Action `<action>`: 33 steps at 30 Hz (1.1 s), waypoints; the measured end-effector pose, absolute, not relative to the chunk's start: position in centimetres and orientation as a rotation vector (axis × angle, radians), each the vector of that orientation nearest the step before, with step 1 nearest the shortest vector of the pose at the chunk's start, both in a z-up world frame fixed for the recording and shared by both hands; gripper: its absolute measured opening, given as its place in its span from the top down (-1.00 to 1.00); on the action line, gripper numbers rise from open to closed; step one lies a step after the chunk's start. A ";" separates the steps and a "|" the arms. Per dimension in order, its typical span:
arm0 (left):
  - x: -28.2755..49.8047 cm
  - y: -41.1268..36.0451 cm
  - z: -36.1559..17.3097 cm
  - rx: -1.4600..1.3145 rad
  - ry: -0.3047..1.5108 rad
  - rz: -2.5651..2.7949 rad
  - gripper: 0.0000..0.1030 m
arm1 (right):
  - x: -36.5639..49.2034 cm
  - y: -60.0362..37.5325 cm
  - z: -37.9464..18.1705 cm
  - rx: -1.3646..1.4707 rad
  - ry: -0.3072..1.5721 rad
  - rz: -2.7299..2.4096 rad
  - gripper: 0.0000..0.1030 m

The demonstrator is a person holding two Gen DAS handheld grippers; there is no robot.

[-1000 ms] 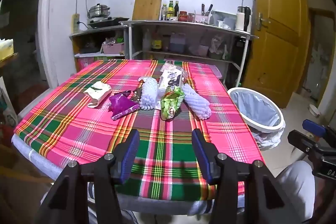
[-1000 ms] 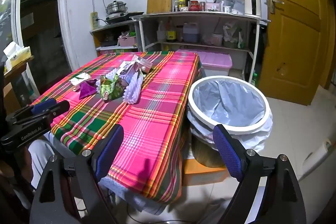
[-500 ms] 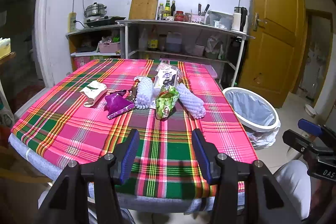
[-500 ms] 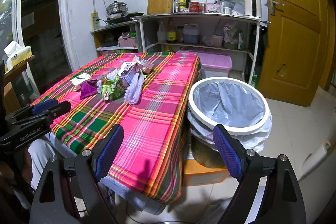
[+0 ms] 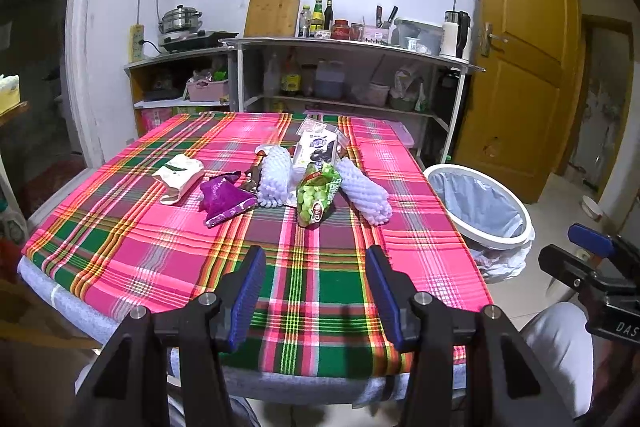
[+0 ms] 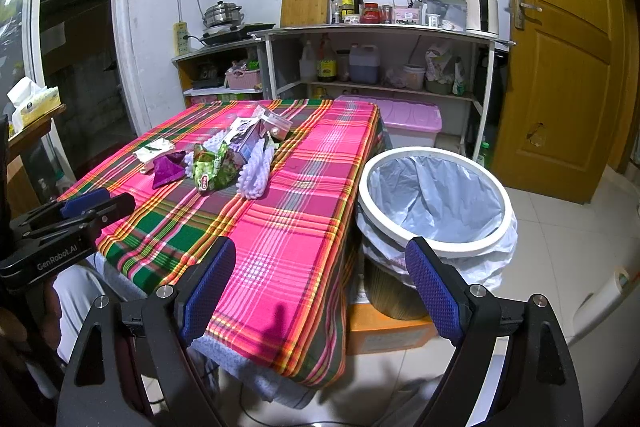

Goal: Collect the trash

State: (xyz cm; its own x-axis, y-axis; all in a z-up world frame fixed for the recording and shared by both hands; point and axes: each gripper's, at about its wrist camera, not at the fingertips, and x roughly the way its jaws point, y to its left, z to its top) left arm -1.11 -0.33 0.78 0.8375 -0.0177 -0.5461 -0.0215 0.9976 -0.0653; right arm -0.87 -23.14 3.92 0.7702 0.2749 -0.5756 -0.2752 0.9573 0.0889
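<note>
A pile of trash lies mid-table on the plaid cloth (image 5: 160, 247): a green snack bag (image 5: 316, 199), a purple wrapper (image 5: 222, 199), two white foam fruit nets (image 5: 272, 179) (image 5: 364, 193), a white paper wrapper (image 5: 178, 177) and a small carton (image 5: 316, 151). The green bag also shows in the right wrist view (image 6: 210, 167). A white-rimmed bin (image 6: 436, 195) with a grey liner stands right of the table. My left gripper (image 5: 316, 287) is open and empty over the table's near edge. My right gripper (image 6: 320, 283) is open and empty between the table corner and the bin.
A shelf unit (image 5: 352, 75) with bottles, jars and a cutting board stands behind the table. A pink-lidded box (image 6: 408, 119) sits under it. A wooden door (image 6: 560, 47) is at the right. A tissue box (image 6: 32, 103) rests on a ledge at left.
Both grippers have drawn back slightly from the table; the trash pile looks a little farther and higher in the left view. Nothing was taken hold of.
</note>
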 end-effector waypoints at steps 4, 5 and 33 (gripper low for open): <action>-1.1 -0.4 0.8 -0.068 0.575 0.000 0.00 | -0.8 -23.1 3.9 -0.001 0.624 0.298 -0.69; -1.2 -0.4 0.8 -0.067 0.574 -0.001 0.00 | -0.9 -23.1 4.0 -0.002 0.623 0.299 -0.69; -1.6 -0.2 1.0 -0.068 0.571 -0.004 0.00 | -1.1 -23.2 4.3 -0.001 0.622 0.296 -0.69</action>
